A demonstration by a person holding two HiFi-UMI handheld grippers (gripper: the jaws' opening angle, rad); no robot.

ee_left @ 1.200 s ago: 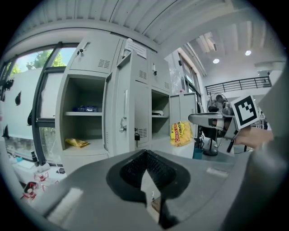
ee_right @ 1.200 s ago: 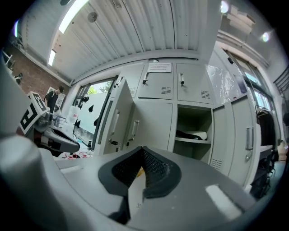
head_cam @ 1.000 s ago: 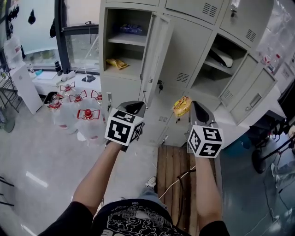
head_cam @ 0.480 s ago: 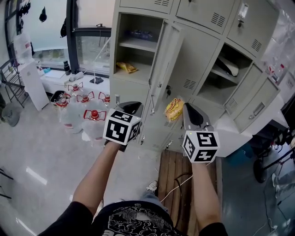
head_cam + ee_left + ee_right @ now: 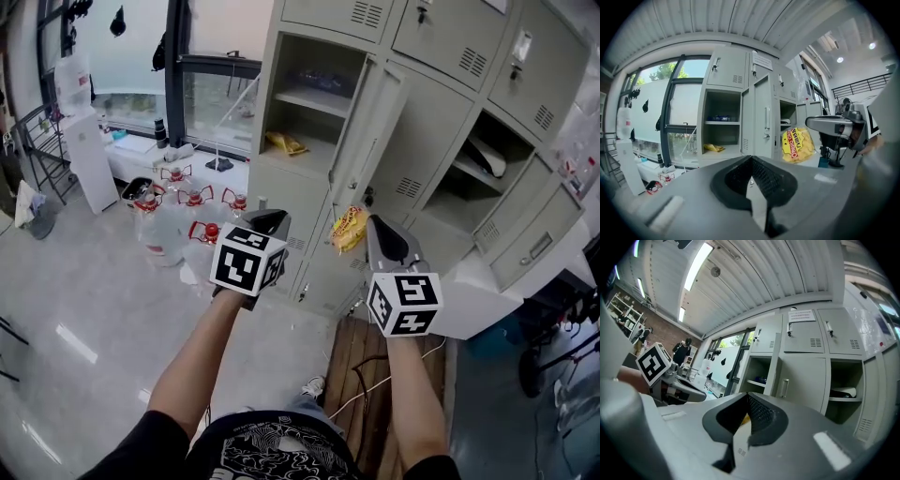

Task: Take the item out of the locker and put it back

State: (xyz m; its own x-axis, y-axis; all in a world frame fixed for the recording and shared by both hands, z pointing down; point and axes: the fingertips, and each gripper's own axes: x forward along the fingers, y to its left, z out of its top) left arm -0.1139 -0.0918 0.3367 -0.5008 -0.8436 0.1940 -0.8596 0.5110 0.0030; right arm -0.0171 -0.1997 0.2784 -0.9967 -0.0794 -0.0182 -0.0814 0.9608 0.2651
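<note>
Right claw [image 5: 371,223] pinching yellow snack bag [image 5: 348,228] in front of open locker door [image 5: 371,122]; left claw [image 5: 267,221] closed, empty.

Pale, glossy grey floor [image 5: 84,319]. Against the foot of the grey lockers [image 5: 281,202], a cluster of clear water jugs [image 5: 169,234] with red caps, all upright. Further right, a brown wooden plank platform [image 5: 345,342] flat on the floor, crossed by a white cable [image 5: 370,389]. Just beside its left edge, 1 shoe [image 5: 314,385].

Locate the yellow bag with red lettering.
The bag hangs centre-right in the head view, pinched by the right gripper, in front of the open locker door.
</note>
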